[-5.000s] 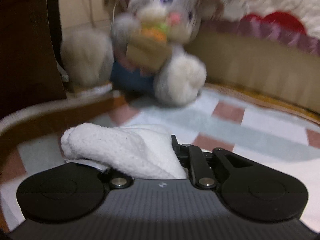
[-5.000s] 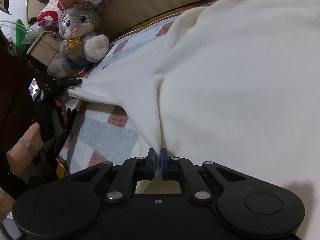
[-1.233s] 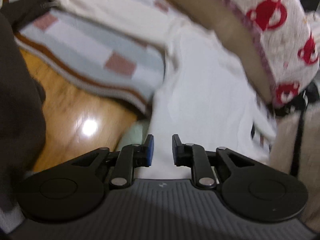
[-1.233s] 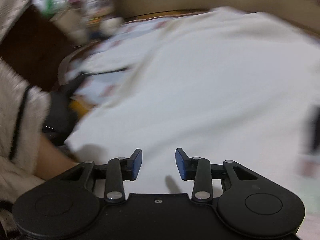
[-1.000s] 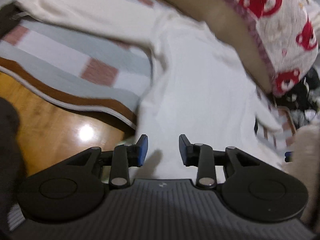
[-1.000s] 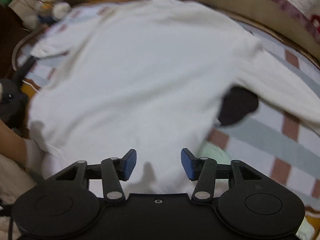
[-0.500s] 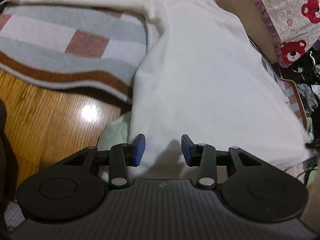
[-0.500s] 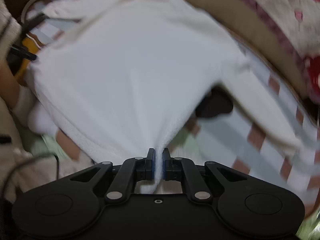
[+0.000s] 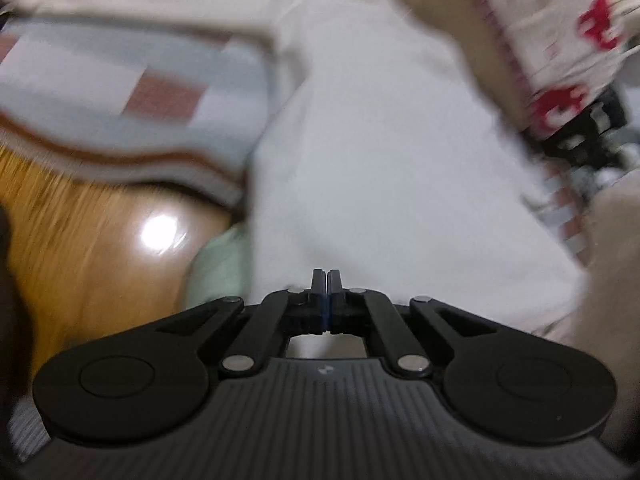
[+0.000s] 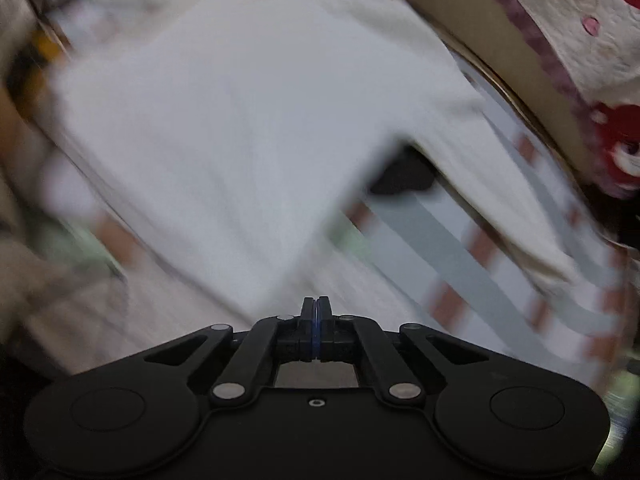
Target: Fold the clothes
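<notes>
Bedroom, low light, both views motion-blurred. Wood floor (image 9: 92, 248) w/ lamp glare lies to the left of the left gripper (image 9: 325, 278); above that floor a striped blanket (image 9: 120, 80) (grey/white bands, brick-red squares, brown edging) covers the bed, and a mint-green bit of cloth (image 9: 218, 264) peeks out just left of the jaws, what it is can't tell. White sweater (image 9: 380, 140) spread flat on the blanket, running ahead of and to the right of the left gripper; one sleeve stretches away up-left. Left jaws shut pad to pad at the near hem; the hem seems to run in under the tips, but can't confirm cloth between the pads. Far right of that view: cream quilt w/ red bear print (image 9: 568, 32) over a tan bed edge. Right-wrist view: sweater (image 10: 224, 120) fills the area ahead and left of the right gripper (image 10: 316, 312), its bottom corner tapering down to the tips; jaws fully closed, prob. pinching that corner, blur hides the contact. Other sleeve (image 10: 500, 192) trails off ahead-right over the blanket, a dark patch (image 10: 404, 180) sits beneath the armpit, unidentified. Handling, my read: knit, soft, light, limp, no stiffness, so it'll sag and drape from any pinch; grippy rather than slippery, not fragile, may stretch if yanked. Best holds: the two hem corners, or the shoulder seams, never mid-panel, since that bunches.
</notes>
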`<state>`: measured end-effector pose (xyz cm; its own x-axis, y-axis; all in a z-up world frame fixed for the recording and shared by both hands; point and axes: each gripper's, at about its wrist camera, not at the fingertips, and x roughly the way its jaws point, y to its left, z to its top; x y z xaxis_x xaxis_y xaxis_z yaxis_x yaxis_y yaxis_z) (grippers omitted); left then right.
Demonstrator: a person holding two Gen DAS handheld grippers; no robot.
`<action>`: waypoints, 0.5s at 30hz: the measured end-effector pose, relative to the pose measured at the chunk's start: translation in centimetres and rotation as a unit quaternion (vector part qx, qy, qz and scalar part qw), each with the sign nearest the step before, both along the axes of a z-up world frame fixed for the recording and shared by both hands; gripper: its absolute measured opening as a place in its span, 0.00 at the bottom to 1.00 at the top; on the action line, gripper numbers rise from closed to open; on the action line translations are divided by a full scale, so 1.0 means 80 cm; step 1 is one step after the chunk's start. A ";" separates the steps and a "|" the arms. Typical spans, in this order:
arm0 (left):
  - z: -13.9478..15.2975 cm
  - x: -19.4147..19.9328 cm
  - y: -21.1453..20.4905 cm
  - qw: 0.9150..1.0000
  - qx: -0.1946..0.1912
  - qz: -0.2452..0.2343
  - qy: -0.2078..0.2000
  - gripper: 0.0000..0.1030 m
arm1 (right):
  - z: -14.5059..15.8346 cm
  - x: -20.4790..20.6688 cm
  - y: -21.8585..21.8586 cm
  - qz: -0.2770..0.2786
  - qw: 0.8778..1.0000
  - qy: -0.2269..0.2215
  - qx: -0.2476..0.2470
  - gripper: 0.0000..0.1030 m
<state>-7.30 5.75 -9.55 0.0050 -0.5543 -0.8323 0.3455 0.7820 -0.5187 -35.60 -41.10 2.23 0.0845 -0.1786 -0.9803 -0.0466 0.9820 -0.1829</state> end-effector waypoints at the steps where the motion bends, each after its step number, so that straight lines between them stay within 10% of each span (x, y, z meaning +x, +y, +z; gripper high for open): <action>1: -0.009 0.003 -0.001 1.000 0.020 -0.002 0.008 0.03 | 0.001 0.001 -0.003 -0.010 1.000 -0.006 0.003 0.00; 3: -0.001 0.015 -0.006 1.000 0.014 -0.002 -0.025 0.06 | 0.005 0.007 -0.010 -0.032 0.999 -0.027 0.017 0.03; 7: 0.035 0.061 -0.012 0.991 -0.072 0.062 -0.098 0.44 | 0.059 0.058 0.002 -0.011 0.990 -0.138 0.033 0.24; 15: -0.031 0.185 -0.076 0.980 -0.093 0.152 -0.089 0.43 | 0.064 0.241 0.074 0.133 0.935 -0.235 0.229 0.31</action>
<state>7.53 -0.36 -12.07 0.3299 -0.6473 -0.6871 0.2100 0.7600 -0.6151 -16.32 -35.16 7.39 0.5071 0.3395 -0.7922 -0.3201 0.9276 0.1926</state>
